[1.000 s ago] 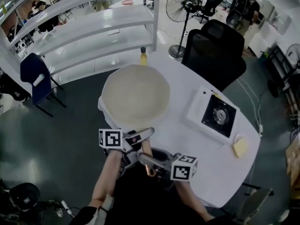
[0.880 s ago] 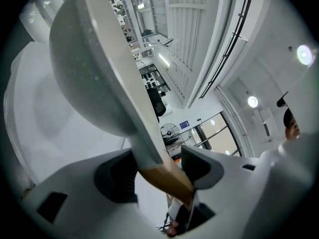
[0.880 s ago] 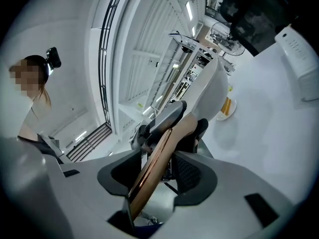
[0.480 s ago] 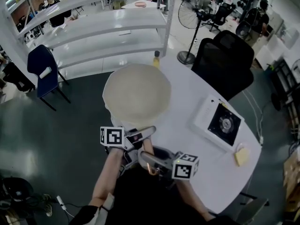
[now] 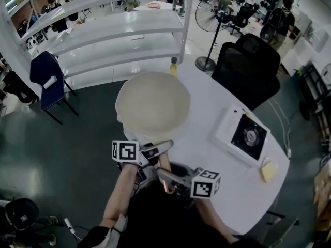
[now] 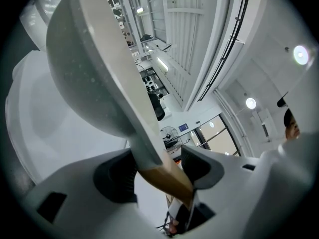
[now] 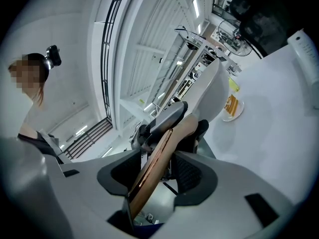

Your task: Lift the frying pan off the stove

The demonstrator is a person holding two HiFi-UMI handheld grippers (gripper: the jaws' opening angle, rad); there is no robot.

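I am holding the frying pan (image 5: 152, 106) up over the left end of the table, well apart from the stove (image 5: 243, 135). The pan is round and shallow, with a matte cream inside; from below, its speckled pale grey underside is curving away smoothly. Its handle (image 6: 167, 178) is flat, wood-brown with a coppery sheen, and is running back toward me.

The left gripper (image 5: 155, 150) is clamping that handle close to the pan, its dark pads pressing on both sides. The right gripper (image 5: 166, 177) is gripping it further back, near the end, with the handle sitting edge-on and slanted between its ribbed pads. Both grippers are lying roughly level.

The table (image 5: 201, 154) is white, smooth and rounded at its edges. The stove is resting on its right part, a flat white square slab with a black glass panel. A small yellow pad (image 5: 268, 171) is lying just beside it, near the edge. A yellow bottle (image 5: 173, 65) is standing at the far edge, beyond the pan.

Around the table, a black office chair (image 5: 248, 66) is sitting to the right, white shelves (image 5: 119, 30) are running along the back, a blue chair (image 5: 49, 76) is standing on the left, and a fan (image 5: 209, 14) is standing further off on the grey floor (image 5: 62, 154).
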